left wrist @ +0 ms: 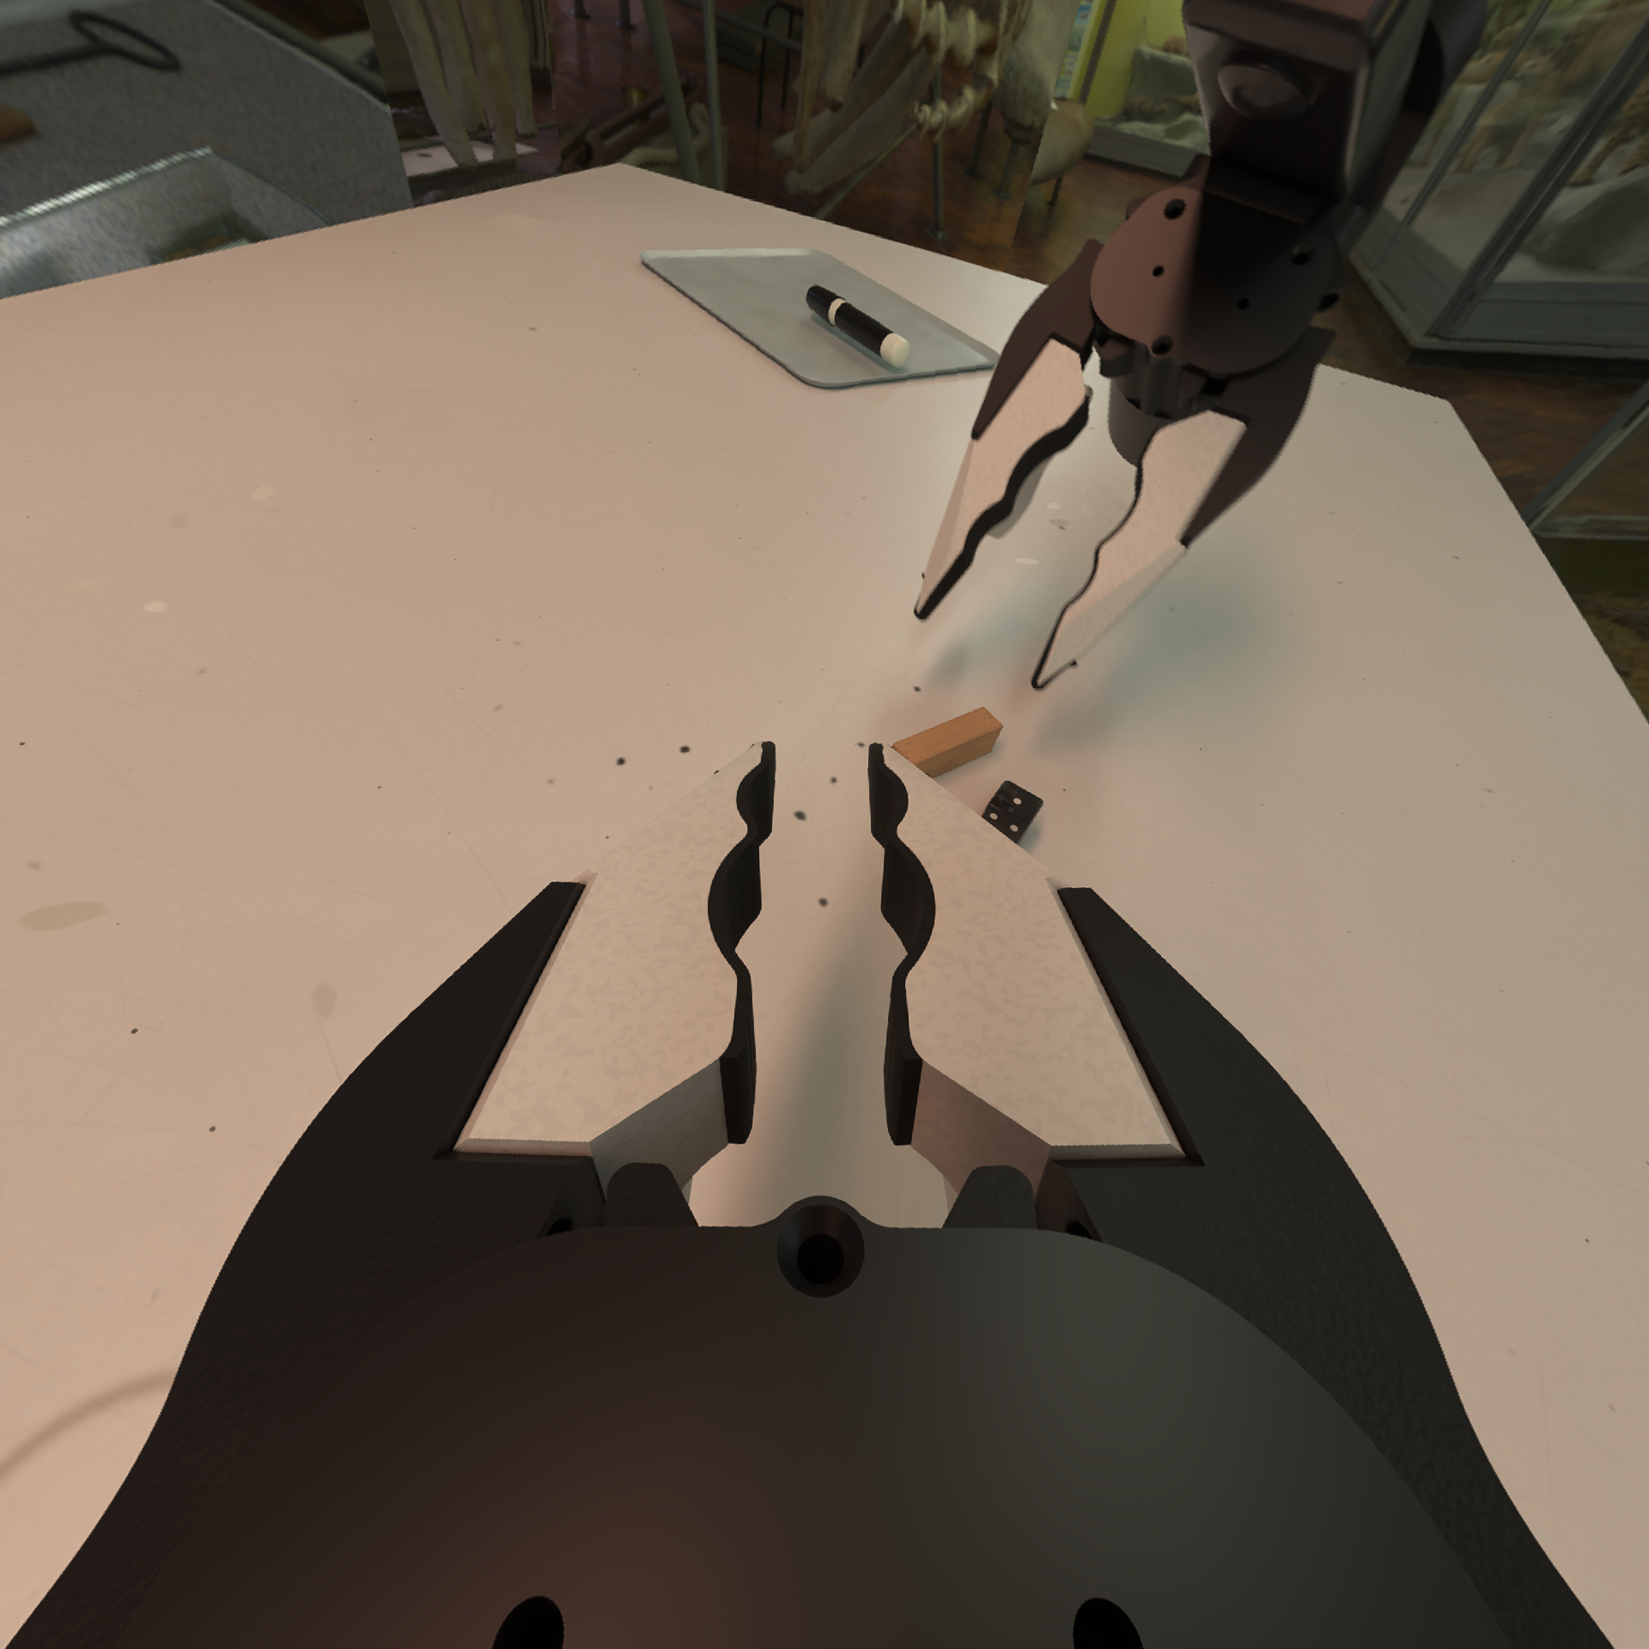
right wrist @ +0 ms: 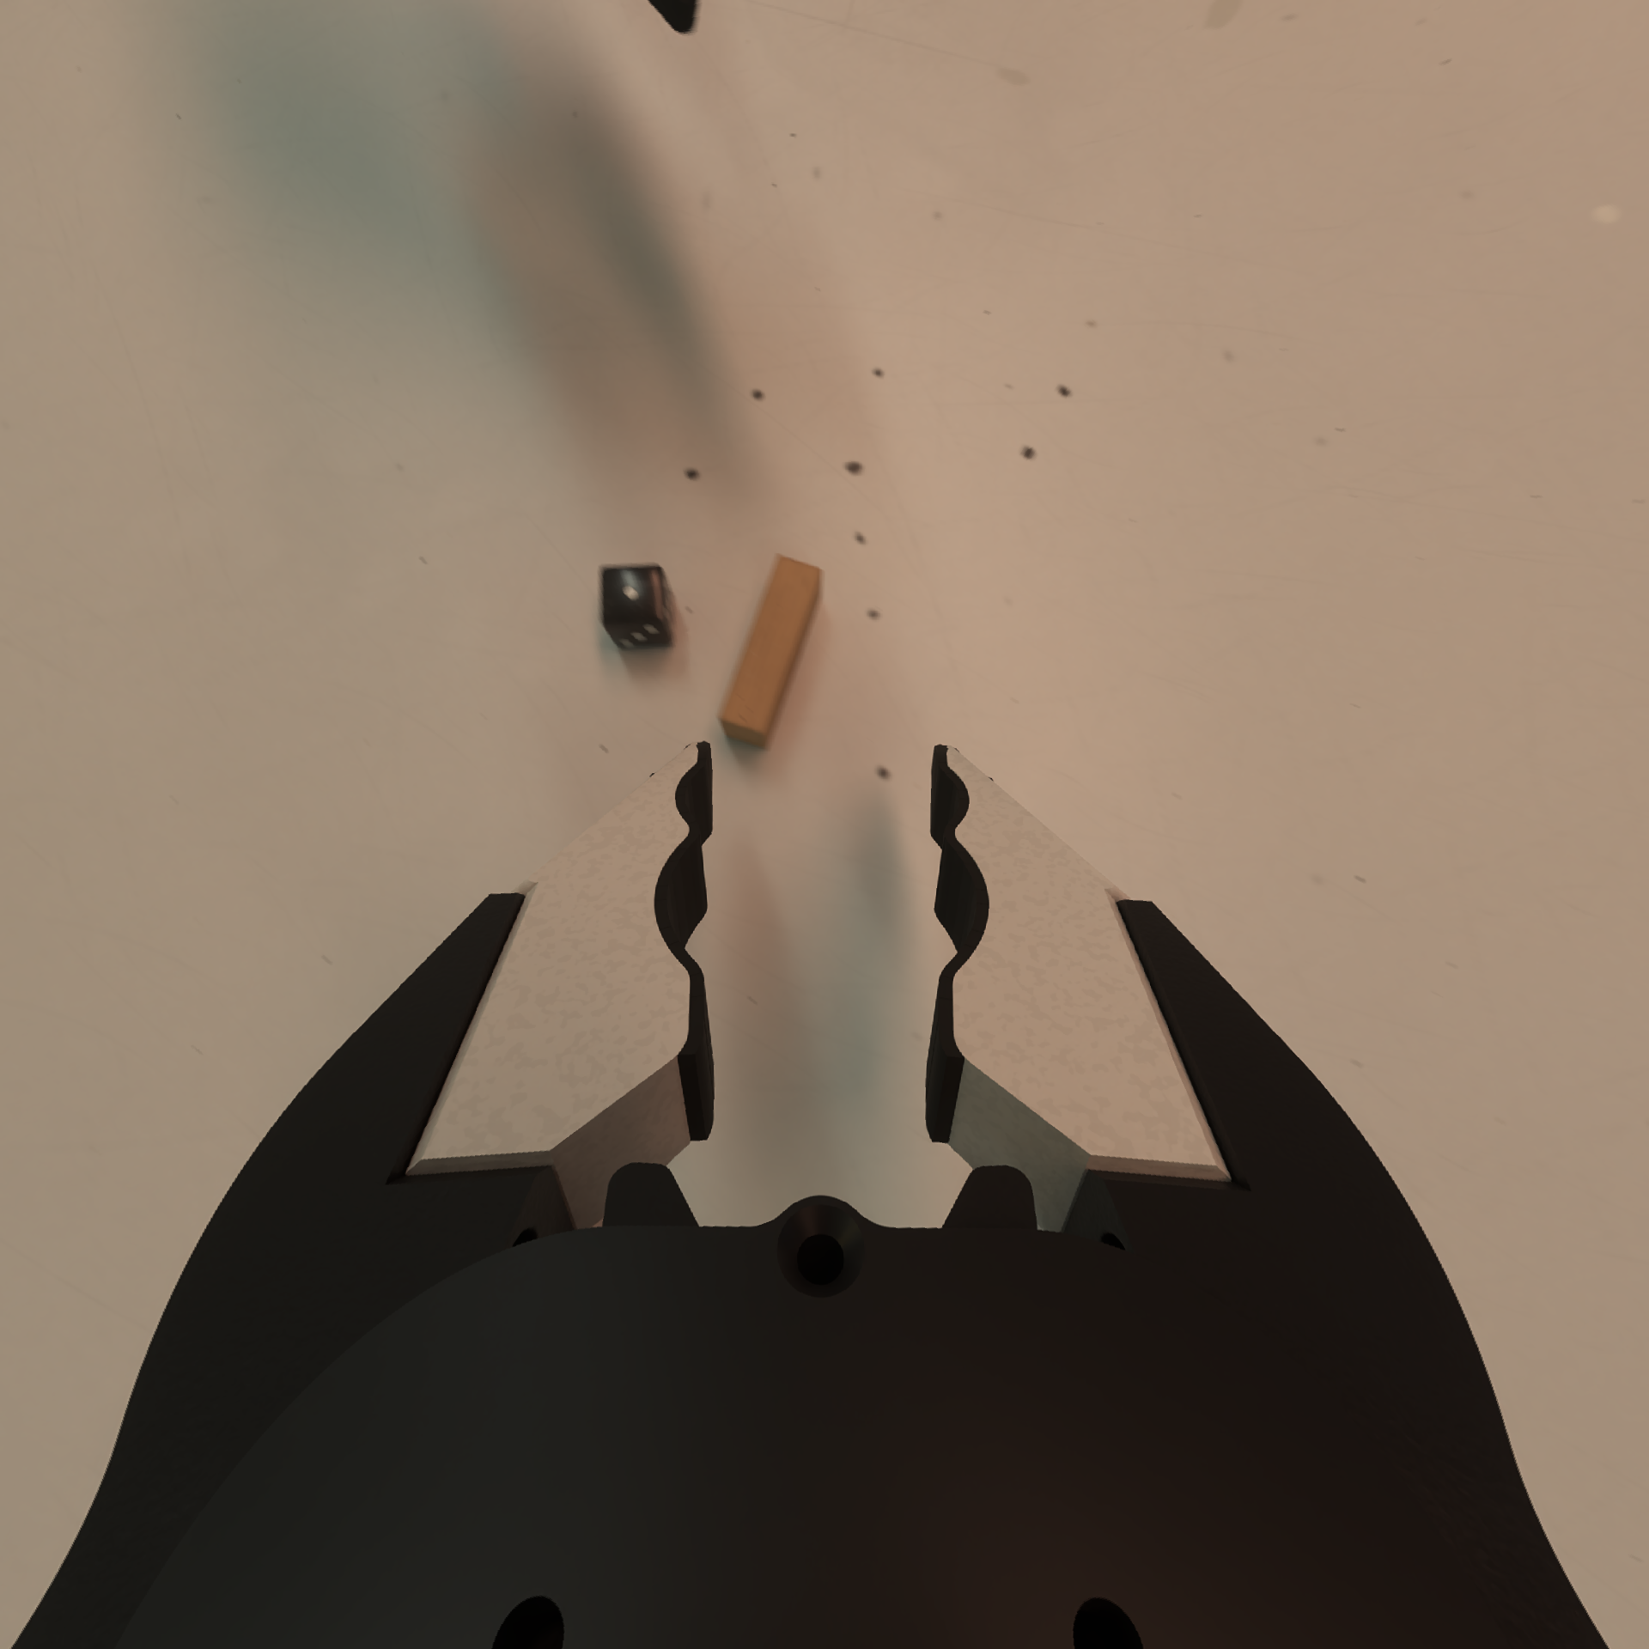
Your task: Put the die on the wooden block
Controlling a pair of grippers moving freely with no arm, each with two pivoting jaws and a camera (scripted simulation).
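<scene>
- Right claw (right wrist: pixel 821 758) gaping wide, empty, above worktop (right wrist: pixel 1249 535); left claw (left wrist: pixel 821 758) narrowly parted, empty.
- Die (right wrist: pixel 635 605) at 9 o'clock of wooden block (right wrist: pixel 772 647), apart.
- Suggest: centre on die, descend, grip opposite flat faces.

A flat, grey, rounded-corner metal tray (left wrist: pixel 816 312) lies near the far edge of the pale pinkish-white table (left wrist: pixel 357 625). A short black cylindrical marker with a white cap and white band (left wrist: pixel 857 325) rests on the tray, lying on its side, angled across it. Small dark specks (left wrist: pixel 683 749) dot the tabletop toward its middle. Glass display cases (left wrist: pixel 1517 178) stand beyond the far right corner.
</scene>
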